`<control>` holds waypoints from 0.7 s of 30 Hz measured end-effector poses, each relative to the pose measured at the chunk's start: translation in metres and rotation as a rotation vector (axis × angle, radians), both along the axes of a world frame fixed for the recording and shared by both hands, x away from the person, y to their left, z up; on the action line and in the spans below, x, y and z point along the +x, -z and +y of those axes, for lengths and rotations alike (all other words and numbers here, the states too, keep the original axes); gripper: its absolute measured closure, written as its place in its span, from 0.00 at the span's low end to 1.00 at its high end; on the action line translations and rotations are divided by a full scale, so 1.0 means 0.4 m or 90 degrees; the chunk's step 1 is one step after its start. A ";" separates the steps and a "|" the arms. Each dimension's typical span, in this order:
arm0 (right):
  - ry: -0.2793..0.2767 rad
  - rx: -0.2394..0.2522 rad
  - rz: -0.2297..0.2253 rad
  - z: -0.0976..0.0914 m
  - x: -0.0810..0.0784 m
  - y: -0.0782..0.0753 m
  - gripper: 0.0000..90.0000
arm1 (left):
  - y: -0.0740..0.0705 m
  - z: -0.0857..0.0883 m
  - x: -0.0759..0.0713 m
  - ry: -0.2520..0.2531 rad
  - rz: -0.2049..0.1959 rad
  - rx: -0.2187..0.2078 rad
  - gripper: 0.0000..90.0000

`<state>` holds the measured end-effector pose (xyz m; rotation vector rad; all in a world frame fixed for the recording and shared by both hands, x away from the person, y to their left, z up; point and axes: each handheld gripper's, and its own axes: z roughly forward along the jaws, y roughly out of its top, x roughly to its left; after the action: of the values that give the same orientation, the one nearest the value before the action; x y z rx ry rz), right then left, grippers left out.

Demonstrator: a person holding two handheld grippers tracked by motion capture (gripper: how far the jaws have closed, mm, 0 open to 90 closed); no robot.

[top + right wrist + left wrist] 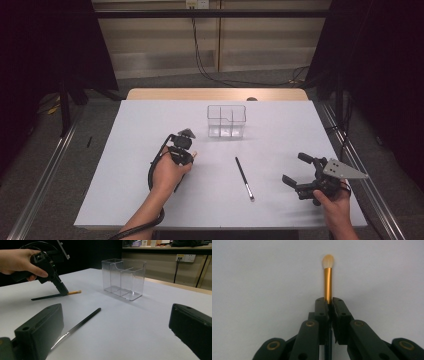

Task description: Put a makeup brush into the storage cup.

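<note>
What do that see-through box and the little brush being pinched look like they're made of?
The box looks like clear hard plastic, perhaps acrylic: you see straight through its glossy walls and dividers. The brush has a shiny gold sleeve, probably metal, pale soft bristles and a dark handle of unclear material. The left gripper is shut on it.

A clear plastic organiser box [226, 121] with inner dividers stands upright on the white table [150, 120]. Nearer, well apart from it, a thin black brush with a silver ferrule [244, 178] lies flat.
</note>
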<state>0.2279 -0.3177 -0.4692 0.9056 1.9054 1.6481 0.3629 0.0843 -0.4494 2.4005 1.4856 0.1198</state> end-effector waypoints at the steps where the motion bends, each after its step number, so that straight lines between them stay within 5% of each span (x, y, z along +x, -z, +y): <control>1: 0.000 -0.001 0.001 0.001 0.000 0.000 0.00 | -0.001 0.001 0.002 0.007 0.003 0.003 0.93; 21: -0.004 -0.001 0.003 0.003 0.001 0.001 0.00 | -0.009 0.018 -0.026 0.034 0.034 0.017 0.89</control>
<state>0.2282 -0.3163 -0.4698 0.9053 1.9147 1.6484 0.3524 0.0914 -0.4460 2.4796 1.4503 0.0645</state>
